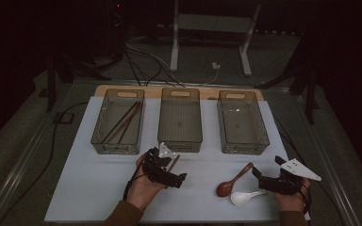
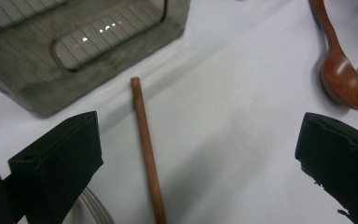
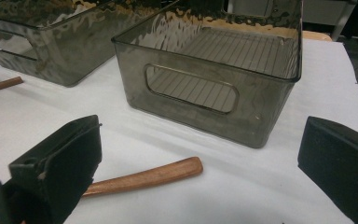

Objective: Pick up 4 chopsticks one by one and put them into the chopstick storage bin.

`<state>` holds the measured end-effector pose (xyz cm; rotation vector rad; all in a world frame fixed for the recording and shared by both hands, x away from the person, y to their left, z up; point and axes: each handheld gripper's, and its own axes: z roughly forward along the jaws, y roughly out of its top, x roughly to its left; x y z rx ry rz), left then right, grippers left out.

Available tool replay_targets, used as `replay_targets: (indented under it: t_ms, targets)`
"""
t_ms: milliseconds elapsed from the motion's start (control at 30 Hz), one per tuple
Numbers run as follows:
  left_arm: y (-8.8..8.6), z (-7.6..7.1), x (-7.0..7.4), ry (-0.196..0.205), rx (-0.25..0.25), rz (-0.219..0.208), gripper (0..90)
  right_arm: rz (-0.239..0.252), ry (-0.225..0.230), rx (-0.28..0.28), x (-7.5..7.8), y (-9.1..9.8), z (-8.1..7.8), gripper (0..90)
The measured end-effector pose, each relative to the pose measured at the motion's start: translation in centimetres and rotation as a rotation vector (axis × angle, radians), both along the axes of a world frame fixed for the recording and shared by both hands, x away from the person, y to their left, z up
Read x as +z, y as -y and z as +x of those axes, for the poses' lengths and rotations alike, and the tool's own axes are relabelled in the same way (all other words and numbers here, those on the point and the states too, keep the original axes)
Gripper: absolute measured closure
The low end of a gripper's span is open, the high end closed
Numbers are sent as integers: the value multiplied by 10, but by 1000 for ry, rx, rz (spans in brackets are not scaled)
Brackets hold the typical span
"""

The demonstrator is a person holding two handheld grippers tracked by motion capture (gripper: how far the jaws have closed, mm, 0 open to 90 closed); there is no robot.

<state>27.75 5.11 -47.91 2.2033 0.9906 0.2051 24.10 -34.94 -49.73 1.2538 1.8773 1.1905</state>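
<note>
A brown chopstick (image 2: 146, 144) lies flat on the white mat (image 2: 242, 154), between the spread jaws of my left gripper (image 2: 200, 149), which touch nothing. In the high view, my left gripper (image 1: 175, 179) sits just in front of the middle bin (image 1: 179, 120), with the chopstick (image 1: 174, 162) beside it. My right gripper (image 1: 259, 179) is open, low over the mat at the front right. A wooden spoon (image 1: 232, 181) and a white spoon (image 1: 245, 196) lie just left of it. The wooden spoon's handle (image 3: 142, 178) runs in front of the left jaw of my right gripper (image 3: 200, 154).
Three smoky clear bins stand in a row at the back of the mat. The left bin (image 1: 119, 121) holds several chopsticks. The middle bin and the right bin (image 1: 242, 121) hold nothing that I can see. Cables trail over the floor beyond the table.
</note>
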Motion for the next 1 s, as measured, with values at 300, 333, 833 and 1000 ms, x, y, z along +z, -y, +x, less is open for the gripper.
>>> replay_targets:
  t_ms: [300,333,833,1000]
  targets:
    - [3,-4,-13,-14,26,63,125,-1,2,-1,0,0,0,0]
    - [3,-3,-14,-17,29,67,170,0,2,0,0,0,0,0]
    - [2,3,-30,-46,96,163,640,8,1,-9,0,2,0,0]
    - [0,2,-31,-44,142,161,765,4,0,-6,0,1,-1,0]
